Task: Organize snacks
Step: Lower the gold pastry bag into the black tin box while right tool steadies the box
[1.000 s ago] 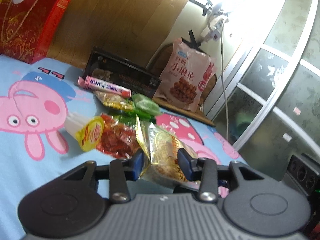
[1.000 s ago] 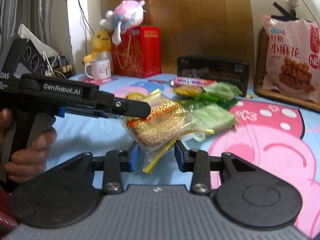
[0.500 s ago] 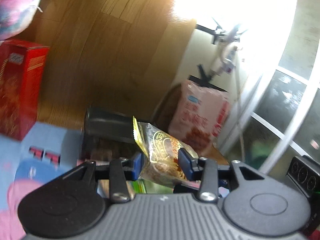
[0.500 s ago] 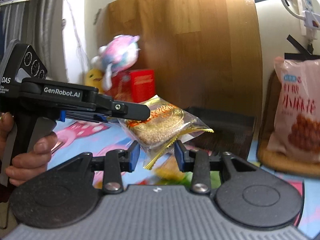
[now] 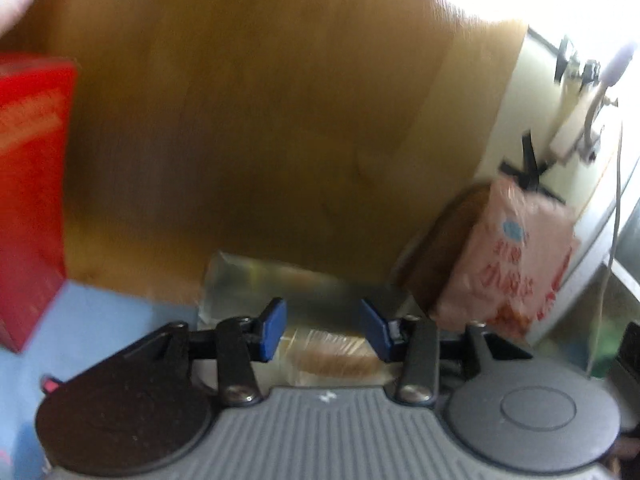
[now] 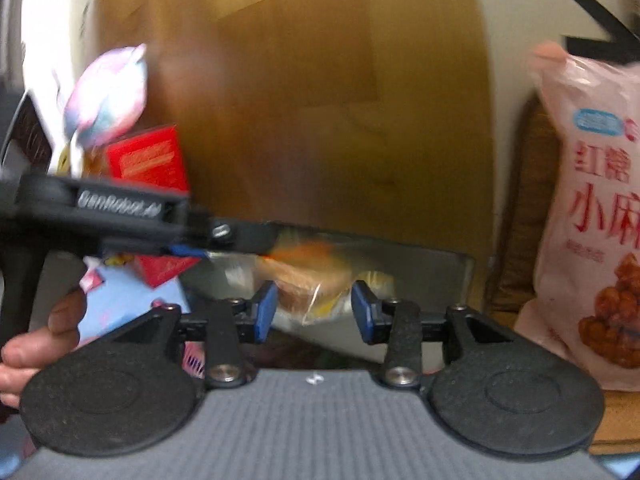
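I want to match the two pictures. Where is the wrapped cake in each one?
Left wrist view: the wrapped cake sits low in the middle, between the blue tips of the left tongs.
Right wrist view: it is just above the right tongs, under the left tongs' black arm.
Shared landmark: the pink snack bag, on the right in both.
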`<move>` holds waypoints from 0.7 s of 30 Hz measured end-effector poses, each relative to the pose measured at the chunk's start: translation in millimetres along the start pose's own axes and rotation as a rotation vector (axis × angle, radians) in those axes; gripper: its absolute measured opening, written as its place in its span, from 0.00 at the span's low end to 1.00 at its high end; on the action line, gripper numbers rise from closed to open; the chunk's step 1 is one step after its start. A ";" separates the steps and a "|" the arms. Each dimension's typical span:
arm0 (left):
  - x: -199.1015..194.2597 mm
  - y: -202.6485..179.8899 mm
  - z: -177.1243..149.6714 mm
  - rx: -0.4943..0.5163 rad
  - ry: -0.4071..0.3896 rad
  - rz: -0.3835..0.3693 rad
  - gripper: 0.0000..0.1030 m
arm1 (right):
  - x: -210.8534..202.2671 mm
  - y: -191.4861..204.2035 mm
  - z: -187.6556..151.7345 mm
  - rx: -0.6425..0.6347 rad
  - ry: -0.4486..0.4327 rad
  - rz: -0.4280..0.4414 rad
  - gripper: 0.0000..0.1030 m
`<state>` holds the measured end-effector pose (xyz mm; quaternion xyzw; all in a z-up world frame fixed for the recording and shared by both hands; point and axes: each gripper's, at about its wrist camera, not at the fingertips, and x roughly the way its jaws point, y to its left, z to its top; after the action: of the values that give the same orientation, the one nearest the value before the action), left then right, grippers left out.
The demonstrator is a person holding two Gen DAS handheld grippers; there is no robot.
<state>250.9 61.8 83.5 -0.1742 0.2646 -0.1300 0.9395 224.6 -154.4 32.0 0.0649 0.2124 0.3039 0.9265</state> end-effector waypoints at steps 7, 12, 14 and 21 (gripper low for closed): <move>16.6 42.7 -9.1 -0.117 0.082 0.156 0.46 | -31.3 -56.1 -21.9 0.295 -0.100 -0.046 0.65; 30.8 33.1 -25.6 -0.070 0.138 0.157 0.48 | -5.0 -80.4 -46.0 0.525 0.041 0.017 0.68; 30.6 29.5 -25.4 -0.075 0.154 0.178 0.47 | -0.7 -83.2 -54.1 0.598 0.054 0.031 0.81; 5.9 18.5 -37.2 -0.031 0.162 0.233 0.47 | -9.0 -78.0 -62.7 0.692 0.088 0.068 0.82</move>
<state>238.5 67.0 43.8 -0.1457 0.3600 -0.0297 0.9210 232.6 -223.2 -40.8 0.3691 0.3403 0.2472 0.8288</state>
